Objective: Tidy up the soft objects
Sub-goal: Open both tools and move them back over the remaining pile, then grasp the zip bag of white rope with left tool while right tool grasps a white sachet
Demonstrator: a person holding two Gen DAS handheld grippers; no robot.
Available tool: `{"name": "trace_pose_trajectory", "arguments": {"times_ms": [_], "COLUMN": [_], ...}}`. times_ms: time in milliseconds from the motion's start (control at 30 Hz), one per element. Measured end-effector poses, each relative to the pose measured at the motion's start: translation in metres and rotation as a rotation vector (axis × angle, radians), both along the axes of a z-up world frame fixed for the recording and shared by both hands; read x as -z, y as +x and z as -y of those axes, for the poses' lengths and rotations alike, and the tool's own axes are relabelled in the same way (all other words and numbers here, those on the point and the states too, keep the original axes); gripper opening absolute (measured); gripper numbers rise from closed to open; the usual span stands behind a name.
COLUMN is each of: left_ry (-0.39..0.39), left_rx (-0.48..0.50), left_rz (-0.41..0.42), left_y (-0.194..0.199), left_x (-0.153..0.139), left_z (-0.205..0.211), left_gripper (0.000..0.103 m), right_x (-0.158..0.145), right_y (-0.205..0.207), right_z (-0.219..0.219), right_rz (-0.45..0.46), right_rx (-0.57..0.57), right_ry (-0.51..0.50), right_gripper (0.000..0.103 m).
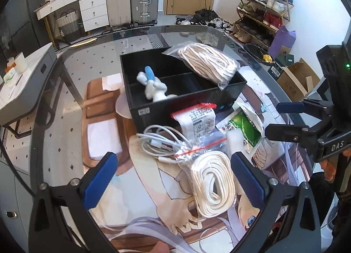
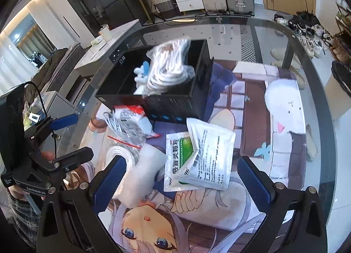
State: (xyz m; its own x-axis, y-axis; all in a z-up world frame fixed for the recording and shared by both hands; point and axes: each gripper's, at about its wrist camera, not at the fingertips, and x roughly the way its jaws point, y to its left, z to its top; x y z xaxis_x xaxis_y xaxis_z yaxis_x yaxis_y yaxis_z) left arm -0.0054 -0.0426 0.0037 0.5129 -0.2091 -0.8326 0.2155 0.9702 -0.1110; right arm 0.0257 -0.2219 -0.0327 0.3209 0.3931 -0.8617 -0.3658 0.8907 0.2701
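While both grippers are held wide open over the glass table (image 1: 72, 81), nothing is gripped by either. Between the blue fingers (image 1: 99, 178) of the left gripper (image 1: 173, 178) a bagged coil of white rope (image 1: 211, 183) is seen lying on the printed mat (image 1: 153, 189), untouched by either pad. Just beyond it a bundle of white cable (image 1: 160, 137) and a red-edged packet (image 1: 197, 121) are found, and further ahead the black box (image 1: 153, 108) is placed. A blue-and-white plush toy (image 1: 153, 86) is lodged in the box's near compartment, while a second bag of rope (image 1: 208, 62) is rested tilted across its far right rim. Ahead of the right gripper (image 2: 181, 178) two overlapping white-and-green sachets (image 2: 201, 160) are laid flat, with a white padded piece (image 2: 142, 176) just inside its left finger.
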Motion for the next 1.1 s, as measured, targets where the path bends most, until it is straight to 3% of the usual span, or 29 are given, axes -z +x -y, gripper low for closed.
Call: {"name": "trace_pose_trajectory", "arguments": {"times_ms": [900, 1100], "left_ry": [-0.023, -0.003], "left_rx": [0.06, 0.057], "left_rz": [-0.113, -0.118], "left_y": [-0.011, -0.01], "left_x": [0.051, 0.061], "left_z": [0.035, 0.045], "left_gripper": [0.103, 0.103], "right_x": [0.041, 0.043], "right_y": [0.019, 0.024], "right_z": [0.0, -0.005], "right_rz": [-0.078, -0.081], "right_rx": [0.017, 0.015], "right_ry": [-0.03, -0.032], "right_gripper": [0.102, 0.094]}}
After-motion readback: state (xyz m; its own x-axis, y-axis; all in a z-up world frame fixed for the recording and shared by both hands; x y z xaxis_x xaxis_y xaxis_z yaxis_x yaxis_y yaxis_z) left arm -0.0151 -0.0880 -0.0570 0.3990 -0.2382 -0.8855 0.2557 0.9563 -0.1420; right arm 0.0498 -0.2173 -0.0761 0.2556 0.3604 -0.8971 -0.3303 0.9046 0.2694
